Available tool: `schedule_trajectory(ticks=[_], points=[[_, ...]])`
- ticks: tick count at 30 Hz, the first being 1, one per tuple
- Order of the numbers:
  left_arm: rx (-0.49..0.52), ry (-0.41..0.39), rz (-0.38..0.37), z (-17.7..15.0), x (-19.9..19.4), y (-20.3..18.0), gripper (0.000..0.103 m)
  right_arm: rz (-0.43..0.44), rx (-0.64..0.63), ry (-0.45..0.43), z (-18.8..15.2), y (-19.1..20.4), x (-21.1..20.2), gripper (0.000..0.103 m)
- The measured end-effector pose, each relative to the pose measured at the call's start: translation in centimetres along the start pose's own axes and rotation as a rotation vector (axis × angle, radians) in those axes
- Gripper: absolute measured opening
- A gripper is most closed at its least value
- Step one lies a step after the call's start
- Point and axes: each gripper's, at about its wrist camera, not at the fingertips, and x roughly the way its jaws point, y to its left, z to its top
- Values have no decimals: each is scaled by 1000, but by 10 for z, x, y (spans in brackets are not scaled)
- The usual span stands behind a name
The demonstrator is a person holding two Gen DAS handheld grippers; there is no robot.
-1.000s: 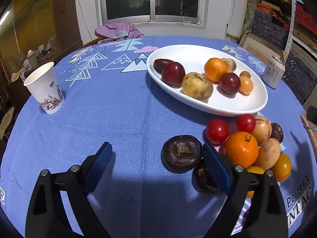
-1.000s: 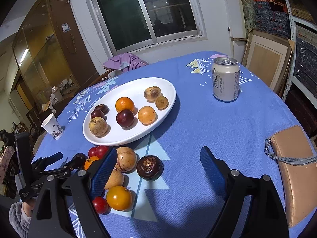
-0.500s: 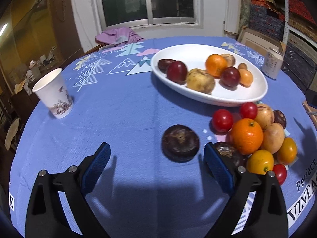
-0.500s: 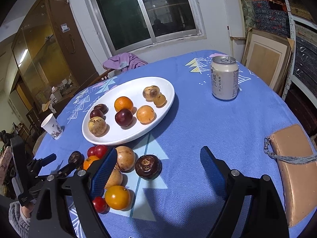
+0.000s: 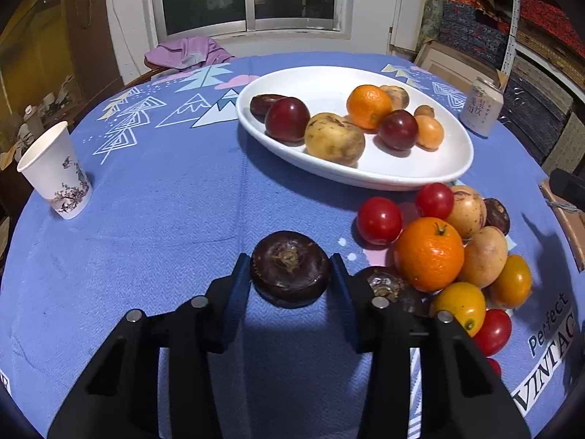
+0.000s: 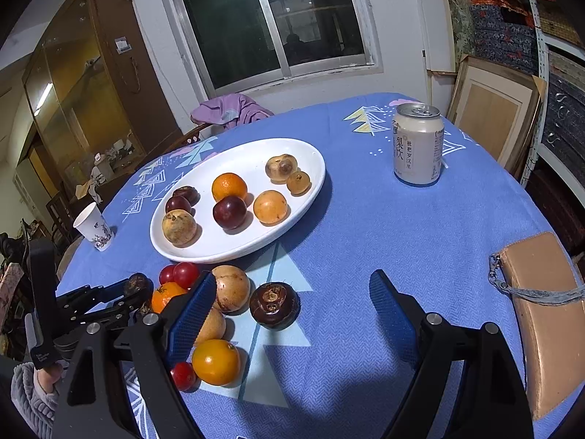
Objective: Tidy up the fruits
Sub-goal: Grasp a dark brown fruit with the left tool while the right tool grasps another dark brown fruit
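My left gripper [image 5: 290,274] is shut on a dark brown water chestnut [image 5: 290,268] and holds it just over the blue tablecloth. It also shows at the left of the right wrist view [image 6: 133,287]. A white oval plate [image 5: 431,168] behind it holds several fruits, among them an orange [image 5: 368,105] and dark plums. A pile of loose fruit lies to the right: a large orange [image 5: 428,254], red tomatoes [image 5: 379,220] and another dark chestnut [image 5: 387,285]. My right gripper [image 6: 289,314] is open and empty, with a dark chestnut [image 6: 274,305] between its fingers' line.
A paper cup [image 5: 55,172] stands at the table's left edge. A drink can [image 6: 418,144] stands at the far right. A tan pouch with a strap [image 6: 544,311] lies at the right edge. A chair with purple cloth [image 5: 186,53] is behind the table.
My left gripper has closed from wide open onto the dark water chestnut. The right gripper has barely moved.
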Motion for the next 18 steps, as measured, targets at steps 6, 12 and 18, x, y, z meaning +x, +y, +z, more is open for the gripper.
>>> schedule_trajectory(ticks=[6, 12, 18], points=[[-15, -13, -6, -1, -4, 3, 43, -5, -1, 5, 0, -1, 2, 87], [-59, -29, 62, -7, -20, 20, 43, -2, -19, 57, -4, -1, 15, 87], [-84, -40, 50, -7, -28, 24, 43, -5, -71, 100, -9, 6, 28, 79]])
